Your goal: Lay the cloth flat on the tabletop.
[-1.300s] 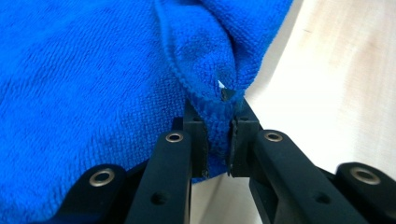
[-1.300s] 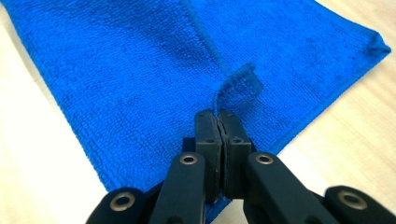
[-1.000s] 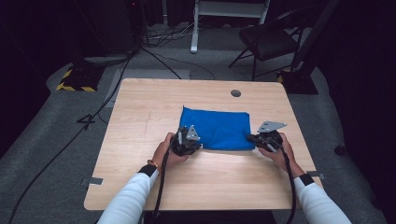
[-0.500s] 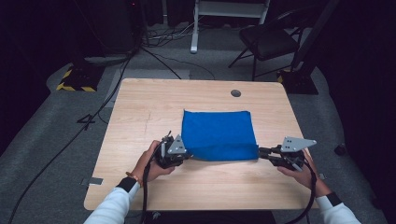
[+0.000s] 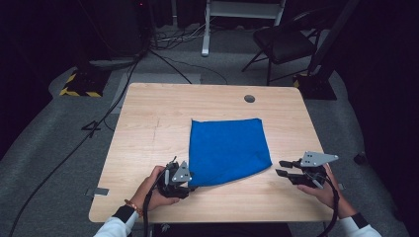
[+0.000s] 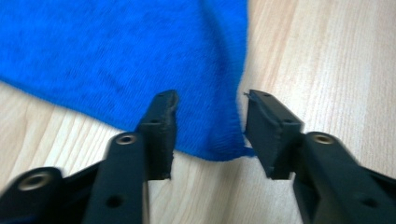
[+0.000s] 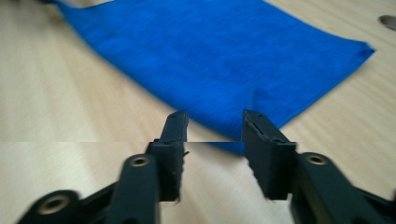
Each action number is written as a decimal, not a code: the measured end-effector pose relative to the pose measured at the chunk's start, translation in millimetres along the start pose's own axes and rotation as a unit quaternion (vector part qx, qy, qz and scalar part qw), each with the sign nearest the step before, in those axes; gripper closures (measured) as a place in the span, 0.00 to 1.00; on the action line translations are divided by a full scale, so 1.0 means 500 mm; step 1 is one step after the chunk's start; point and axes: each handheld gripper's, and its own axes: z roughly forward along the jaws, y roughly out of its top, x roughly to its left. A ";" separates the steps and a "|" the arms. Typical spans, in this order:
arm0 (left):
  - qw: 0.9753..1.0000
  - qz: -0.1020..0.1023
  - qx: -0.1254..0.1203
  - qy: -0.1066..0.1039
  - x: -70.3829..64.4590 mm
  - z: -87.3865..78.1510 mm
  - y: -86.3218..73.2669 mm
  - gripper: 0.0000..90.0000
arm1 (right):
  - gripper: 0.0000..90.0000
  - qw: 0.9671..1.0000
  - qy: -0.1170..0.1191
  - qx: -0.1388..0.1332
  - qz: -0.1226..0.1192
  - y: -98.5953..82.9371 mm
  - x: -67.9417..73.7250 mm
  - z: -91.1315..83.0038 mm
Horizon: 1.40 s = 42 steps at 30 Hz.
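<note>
A blue cloth (image 5: 227, 147) lies flat on the wooden table (image 5: 148, 128), its near edge slanting down to the left. My left gripper (image 5: 190, 183) sits at the cloth's near-left corner. In the left gripper view it (image 6: 210, 100) is open, with that corner of the cloth (image 6: 140, 51) lying on the table between the jaws. My right gripper (image 5: 280, 168) hovers just right of the cloth's near-right corner. In the right gripper view it (image 7: 212, 116) is open too, and the cloth (image 7: 219, 56) has its corner showing in the gap.
A round hole (image 5: 249, 98) sits near the table's far edge. Beyond the table are a black chair (image 5: 284, 42), floor cables (image 5: 163, 59) and a yellow-black striped base (image 5: 79, 91). Bare wood lies left of the cloth.
The cloth's near edge has been drawn toward the person, mostly at its left corner. Both grippers moved nearer the front edge. The right one swung out to the right, off the cloth.
</note>
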 end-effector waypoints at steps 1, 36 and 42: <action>1.000 -0.006 -0.001 0.002 0.000 -0.001 0.001 0.46 | 0.60 1.000 -0.008 0.007 0.005 0.015 -0.011 0.019; 0.999 -0.038 0.025 0.014 -0.015 0.000 -0.032 0.77 | 0.84 0.992 0.105 0.047 -0.055 -0.029 0.041 -0.011; 0.998 -0.048 0.022 0.019 -0.020 -0.015 -0.049 0.63 | 0.65 0.993 0.090 0.059 -0.037 -0.067 0.046 -0.042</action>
